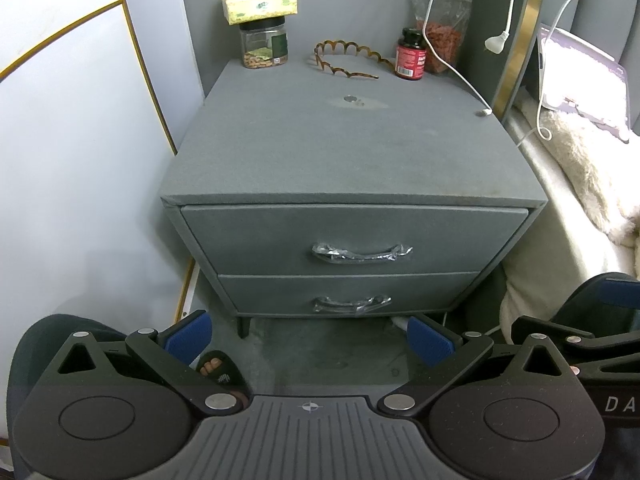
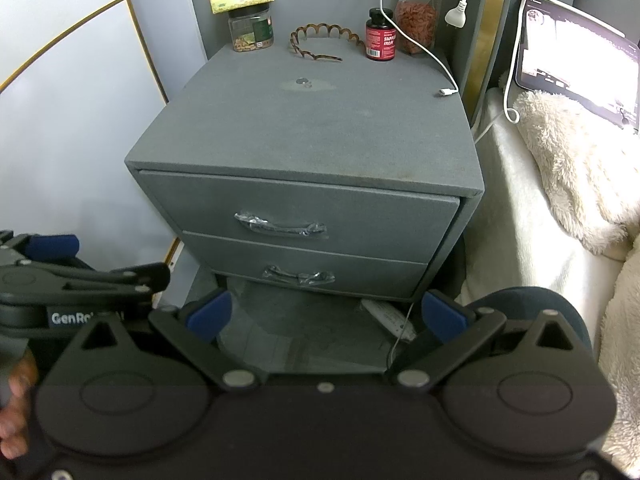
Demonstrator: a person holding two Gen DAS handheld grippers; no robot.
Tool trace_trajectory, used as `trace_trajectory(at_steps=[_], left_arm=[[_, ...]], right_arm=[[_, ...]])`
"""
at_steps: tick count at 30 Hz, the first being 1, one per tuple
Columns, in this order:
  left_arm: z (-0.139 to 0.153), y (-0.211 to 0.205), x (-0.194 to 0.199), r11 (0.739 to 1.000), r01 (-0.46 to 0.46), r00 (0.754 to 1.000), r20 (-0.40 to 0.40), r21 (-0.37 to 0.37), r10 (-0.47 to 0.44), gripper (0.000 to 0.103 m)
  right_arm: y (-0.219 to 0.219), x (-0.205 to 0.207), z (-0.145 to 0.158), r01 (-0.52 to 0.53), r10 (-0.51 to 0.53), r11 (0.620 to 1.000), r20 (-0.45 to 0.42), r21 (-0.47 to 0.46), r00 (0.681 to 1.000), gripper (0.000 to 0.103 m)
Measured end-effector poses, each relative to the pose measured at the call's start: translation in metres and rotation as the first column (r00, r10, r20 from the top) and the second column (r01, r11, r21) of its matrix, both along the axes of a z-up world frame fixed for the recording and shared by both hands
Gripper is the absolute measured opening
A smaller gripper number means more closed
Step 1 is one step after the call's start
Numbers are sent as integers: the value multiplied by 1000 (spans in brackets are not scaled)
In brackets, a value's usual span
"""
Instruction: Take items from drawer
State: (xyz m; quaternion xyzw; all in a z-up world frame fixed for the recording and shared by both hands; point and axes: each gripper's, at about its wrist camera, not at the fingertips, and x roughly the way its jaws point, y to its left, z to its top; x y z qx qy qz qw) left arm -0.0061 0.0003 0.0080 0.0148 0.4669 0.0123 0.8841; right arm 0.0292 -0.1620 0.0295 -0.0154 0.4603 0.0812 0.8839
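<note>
1. Top drawer of the grey nightstand: shut, front flush with the case. Its handle is wrapped in clear plastic. Drawer contents hidden.
2. Bottom drawer: also shut, with a plastic-wrapped handle too.
3. Left gripper: jaws spread wide, blue pads apart, nothing between them. It hovers low in front of the nightstand, well apart from both handles.
4. Right gripper: jaws wide apart, empty, also held back from the drawers. In the left wrist view it shows at the right edge.
5. A hand shows at the lower left of the right wrist view, at the left gripper's body.
6. Nightstand top, rear left: clear jar with a black lid, tissue box resting on the lid.
7. Rear middle: brown scalloped headband lying flat.
8. Rear right: red bottle with black cap, just beside a clear bag of red-brown pieces against the back panel.
9. White cable hangs down across the bag, its connector end resting on the top near the right edge. A white plug dangles beside it.
10. Small round metal piece mid-top, on a faint stain.
11. Right of the nightstand: bed with a fluffy cream blanket and a lit tablet.
12. A sandalled foot on the grey floor below the left gripper.
</note>
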Motion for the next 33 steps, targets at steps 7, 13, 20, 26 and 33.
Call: trace_trajectory(at_steps=[7, 13, 20, 26, 33], left_arm=[[0, 0, -1, 1000, -2, 1000, 0, 4, 2, 103], [0, -1, -2, 1000, 1, 1000, -1, 8, -1, 103], [1, 2, -1, 1000, -3, 1000, -1, 5, 3, 103], [-9, 5, 5, 1000, -13, 1000, -25, -5, 12, 103], [-37, -4, 47, 990, 120, 991, -56, -77, -124, 103]], right_arm=[[-1, -1, 0, -1, 1, 1000, -1, 1, 1000, 103], [-1, 0, -1, 0, 0, 1000, 0, 0, 1000, 103], [1, 0, -2, -2, 2, 1000, -4, -1, 1000, 103], [-4, 6, -8, -7, 7, 1000, -25, 1, 1000, 103], [-35, 32, -28, -102, 109, 992, -90, 78, 990, 103]])
